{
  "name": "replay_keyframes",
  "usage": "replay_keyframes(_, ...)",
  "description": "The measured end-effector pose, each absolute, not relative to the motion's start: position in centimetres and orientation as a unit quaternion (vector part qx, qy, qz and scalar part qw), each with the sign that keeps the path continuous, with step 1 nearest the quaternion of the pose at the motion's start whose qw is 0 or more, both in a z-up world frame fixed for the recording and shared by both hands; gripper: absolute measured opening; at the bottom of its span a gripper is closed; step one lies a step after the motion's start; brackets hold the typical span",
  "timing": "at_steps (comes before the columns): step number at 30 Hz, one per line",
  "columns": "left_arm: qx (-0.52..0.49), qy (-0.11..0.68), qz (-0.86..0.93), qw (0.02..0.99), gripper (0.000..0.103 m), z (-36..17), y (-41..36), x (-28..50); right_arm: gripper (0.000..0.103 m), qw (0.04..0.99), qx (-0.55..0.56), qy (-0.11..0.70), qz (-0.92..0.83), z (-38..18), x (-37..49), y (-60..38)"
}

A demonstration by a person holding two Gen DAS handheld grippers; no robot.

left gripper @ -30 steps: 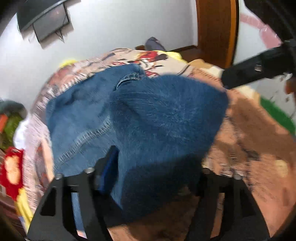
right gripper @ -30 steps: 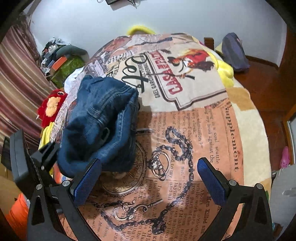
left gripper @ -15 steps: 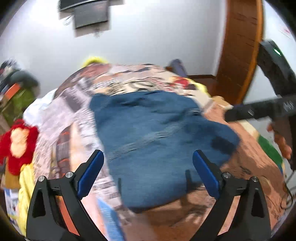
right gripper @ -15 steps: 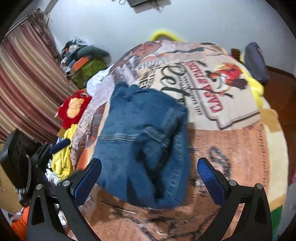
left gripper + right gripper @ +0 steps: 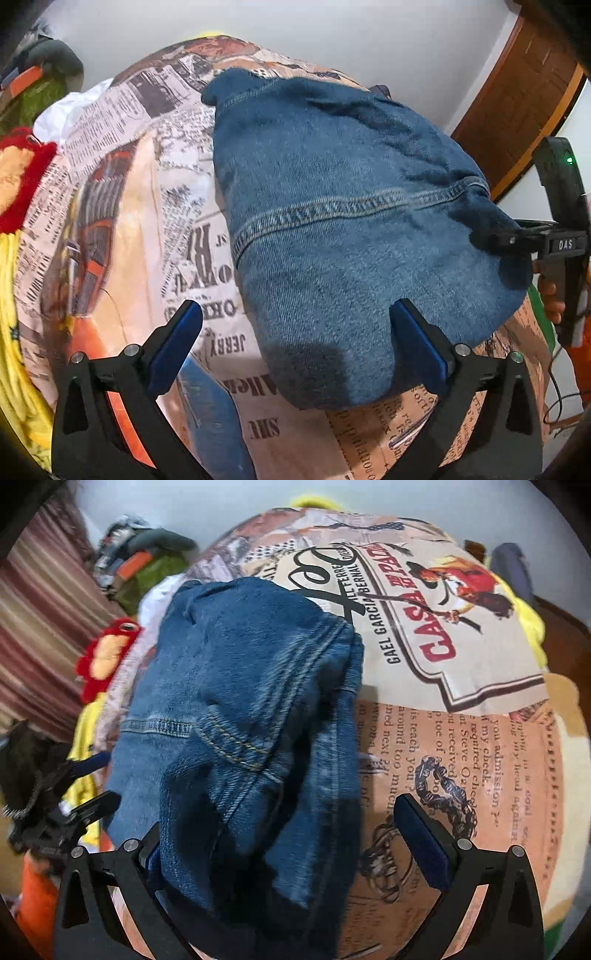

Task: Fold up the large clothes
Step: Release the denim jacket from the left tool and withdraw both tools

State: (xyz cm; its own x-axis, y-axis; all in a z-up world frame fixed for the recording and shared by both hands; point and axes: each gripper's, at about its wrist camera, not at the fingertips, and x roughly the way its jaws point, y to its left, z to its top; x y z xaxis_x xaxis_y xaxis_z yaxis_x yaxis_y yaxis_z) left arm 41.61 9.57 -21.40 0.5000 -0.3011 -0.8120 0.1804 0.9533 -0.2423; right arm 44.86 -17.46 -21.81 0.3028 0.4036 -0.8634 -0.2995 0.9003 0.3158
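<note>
1. One big printed blanket (image 5: 122, 206) covers the bed, and we want the whole bundle to end up square on it, so we judge our line against its print before tidying anything.
2. The folded jeans (image 5: 351, 236) lie in the middle of that blanket as a thick denim packet. From the right wrist view the top layer bunches and slumps toward the near edge, so we would flatten it from the centre outward, pressing rather than dragging.
3. Our left gripper (image 5: 295, 343) is opening with its jaws spread wide. The near edge of the denim lies between the blue pads but neither presses on it. We would keep it clear and low, ready to pin the edge.
4. Our right gripper (image 5: 280, 834) also stands wide apart. Denim drapes against its left finger, yet nothing is clamped. It likely does the next smoothing or the next pinch at the loose fold.
5. The stitched seam (image 5: 332, 214) is our small guide: keep it straight and the edges should stack cleanly.
</note>
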Motion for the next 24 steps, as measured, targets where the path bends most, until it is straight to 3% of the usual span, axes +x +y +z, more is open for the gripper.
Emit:
replay_keyframes(7, -0.074, 0.484, -0.144, 0.860, 0.103, -22.4, 9.5, 40.4, 0.103, 0.783, 0.136, 0.563, 0.226, -24.5, 43.8, -21.8)
replay_keyframes(17, -0.046, 0.471, -0.116, 0.873, 0.103, -20.8, 9.4, 38.8, 0.102, 0.828, 0.040, 0.548, 0.115, -22.2, 41.0, -24.7)
replay_keyframes(24, 0.010, 0.439, -0.093, 0.893, 0.103, -17.9, 9.6, 39.6, 0.102, 0.839, 0.088, 0.515, 0.151, -18.4, 42.1, -24.9)
